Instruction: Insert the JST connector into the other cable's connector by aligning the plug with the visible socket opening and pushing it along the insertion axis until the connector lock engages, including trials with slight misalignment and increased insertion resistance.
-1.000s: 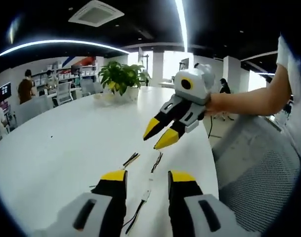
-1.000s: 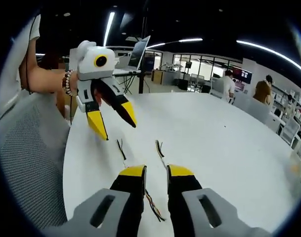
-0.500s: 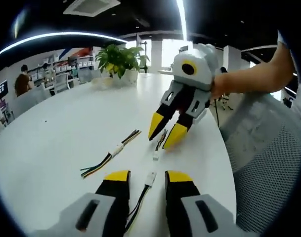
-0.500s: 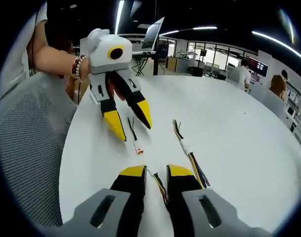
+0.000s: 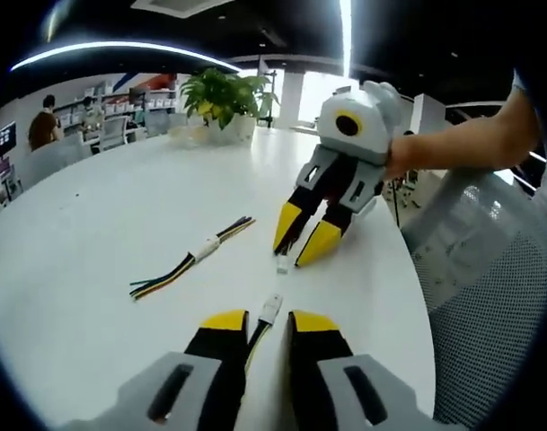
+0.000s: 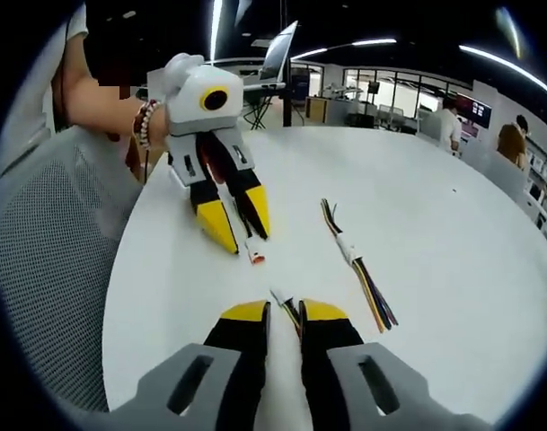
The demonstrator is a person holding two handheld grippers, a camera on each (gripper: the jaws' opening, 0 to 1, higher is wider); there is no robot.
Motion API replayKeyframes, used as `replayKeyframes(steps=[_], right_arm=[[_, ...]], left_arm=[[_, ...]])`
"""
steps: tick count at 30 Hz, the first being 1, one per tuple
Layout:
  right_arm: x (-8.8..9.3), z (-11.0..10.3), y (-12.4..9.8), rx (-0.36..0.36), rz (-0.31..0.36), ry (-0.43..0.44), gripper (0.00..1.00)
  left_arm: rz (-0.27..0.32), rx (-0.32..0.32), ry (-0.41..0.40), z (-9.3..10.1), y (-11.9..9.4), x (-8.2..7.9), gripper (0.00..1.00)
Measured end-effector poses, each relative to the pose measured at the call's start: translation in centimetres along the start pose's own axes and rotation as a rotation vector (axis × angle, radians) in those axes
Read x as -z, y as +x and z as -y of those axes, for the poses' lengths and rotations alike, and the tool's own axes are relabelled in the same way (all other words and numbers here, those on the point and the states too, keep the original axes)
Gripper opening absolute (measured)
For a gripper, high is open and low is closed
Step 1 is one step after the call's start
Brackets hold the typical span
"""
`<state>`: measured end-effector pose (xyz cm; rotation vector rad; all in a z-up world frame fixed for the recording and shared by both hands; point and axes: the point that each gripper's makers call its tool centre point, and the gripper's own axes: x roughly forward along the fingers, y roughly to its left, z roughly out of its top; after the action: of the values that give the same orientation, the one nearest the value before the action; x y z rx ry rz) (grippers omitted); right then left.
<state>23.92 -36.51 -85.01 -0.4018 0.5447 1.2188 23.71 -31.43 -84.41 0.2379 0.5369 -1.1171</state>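
Both views are brightly lit by ceiling strip lights (image 5: 345,27); the white worktop (image 5: 120,215) is nearly washed out. Straight lines are bent by fisheye distortion, and the distant background is softened.

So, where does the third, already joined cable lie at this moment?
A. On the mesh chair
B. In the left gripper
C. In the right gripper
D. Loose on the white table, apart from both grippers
D: the joined cable lies free on the white table, apart from the left gripper and the right gripper.
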Motion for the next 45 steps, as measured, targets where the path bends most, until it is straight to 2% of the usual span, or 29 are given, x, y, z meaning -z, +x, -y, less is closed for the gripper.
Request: replayKeyframes(steps=[6,10,12,27,33,41,45], right_arm=[[-0.1,0.0,0.2,0.008,0.036,0.002,0.05],[-0.2,0.2,0.2,0.01,0.066,0.044,0.04],[-0.3,0.1,0.2,0.012,0.062,0.045,0.04],[-0.4,-0.5,0.4,-0.009,0.033,0.057,0.03],[-1.5,-1.6,0.6,-0.045,0.021,-0.002,0.03],[-3.3,-2.1,0.6,-0.037,0.034,-0.112,0.03],[-2.9,-2.1,0.7,-0.029,-0.004,-0.149,0.03]], left_arm=[[0.004,0.012,0.01,0.2,0.0,-0.1,0.1],[0.002,0.014,0.034,0.2,0.4,-0.1,0.03],[0.0,0.008,0.064,0.1,0.4,-0.1,0.02],[-0.016,0.035,0.099,0.6,0.6,-0.1,0.0],[-0.051,0.036,0.136,0.5,0.3,0.0,0.0],[-0.035,0.035,0.158,0.5,-0.2,-0.9,0.0],[-0.016,0.042,0.156,0.8,-0.3,-1.5,0.0]])
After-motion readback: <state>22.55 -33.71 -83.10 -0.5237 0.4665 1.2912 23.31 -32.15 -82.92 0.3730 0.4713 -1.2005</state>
